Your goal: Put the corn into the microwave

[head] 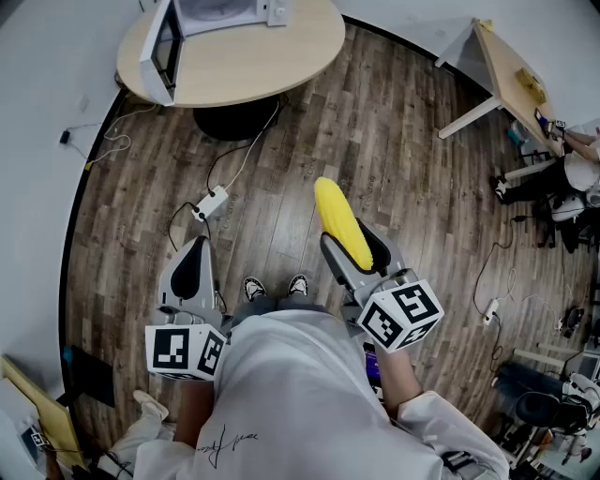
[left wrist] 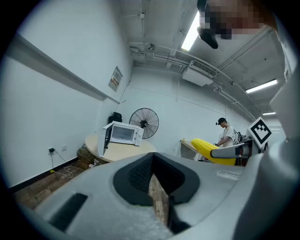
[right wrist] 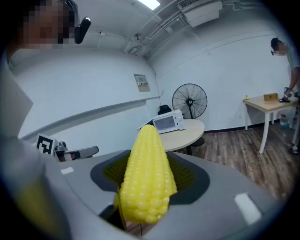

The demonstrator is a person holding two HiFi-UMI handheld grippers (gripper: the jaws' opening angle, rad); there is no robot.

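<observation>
Right tongs (head: pixel 356 247): they are pinching the corn (head: pixel 339 223) near its thick end, one jaw pressing on each side, and are pointing slightly downward over the floor (head: pixel 403 141).
Corn: it is sticking out beyond the jaw tips toward the far side, tapered end leading; in the right gripper view the corn (right wrist: pixel 146 173) is filling the gap of the right tongs (right wrist: pixel 145 187).
Left tongs (head: pixel 192 267): they are hovering to the left of the corn, well apart from it; in the left gripper view the left tongs (left wrist: pixel 157 183) are pressing almost together, leaving only a thin slit with nothing in it.
Microwave (head: pixel 202 23): it is standing on the round bench (head: pixel 262 66) at the far left, well apart from the corn, its door hanging open to the left side.
Person holding the tongs: the person is standing on the wooden floor, shoes (head: pixel 253 288) showing between the two tongs.
Power strip (head: pixel 212 202): it is lying on the floor between the shoes and the round bench, with cables trailing from it.
Fan (right wrist: pixel 189 101): it is standing behind the round bench by the wall.
Second bench (head: pixel 506 66): it is standing at the far right, with another person (head: pixel 572 173) beside it.
</observation>
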